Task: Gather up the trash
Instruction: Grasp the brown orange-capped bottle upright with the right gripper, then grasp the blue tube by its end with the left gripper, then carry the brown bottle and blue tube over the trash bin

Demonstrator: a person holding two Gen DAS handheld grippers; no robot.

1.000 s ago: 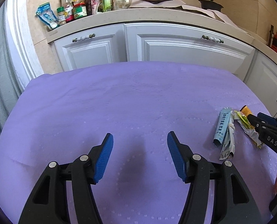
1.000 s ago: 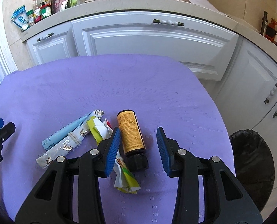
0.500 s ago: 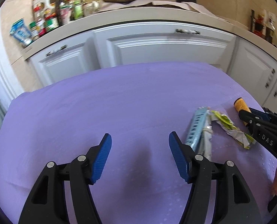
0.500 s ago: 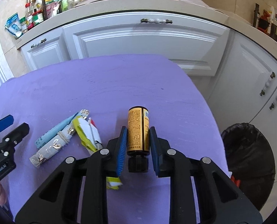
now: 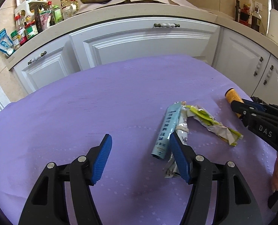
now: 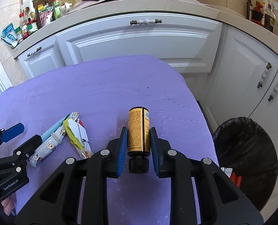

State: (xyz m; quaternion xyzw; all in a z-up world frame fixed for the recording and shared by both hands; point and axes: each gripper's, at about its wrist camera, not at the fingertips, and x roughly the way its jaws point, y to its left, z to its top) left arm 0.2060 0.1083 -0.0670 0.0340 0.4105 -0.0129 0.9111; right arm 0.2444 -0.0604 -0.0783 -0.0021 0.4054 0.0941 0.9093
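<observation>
On the purple tablecloth (image 5: 101, 103), my right gripper (image 6: 138, 131) is shut on a brown bottle with a yellow label (image 6: 139, 129), its black cap toward the camera. The bottle's end (image 5: 231, 95) also shows in the left wrist view, with the right gripper (image 5: 240, 105) around it. My left gripper (image 5: 139, 136) stands open, nothing between its fingers. Its right finger sits against a light blue tube (image 5: 167, 129) and a white wrapper tied with string (image 5: 183, 129). A crumpled yellow-green wrapper (image 5: 210, 121) lies between the two grippers.
A black-lined trash bin (image 6: 245, 150) stands on the floor at the table's right edge. White kitchen cabinets (image 6: 139, 39) run behind the table. Jars, bottles and a pan crowd the counter (image 5: 120, 11) above them.
My right gripper's jaws have closed onto the bottle. My left gripper has moved right across the cloth, so the tube and white wrapper now lie at its right finger.
</observation>
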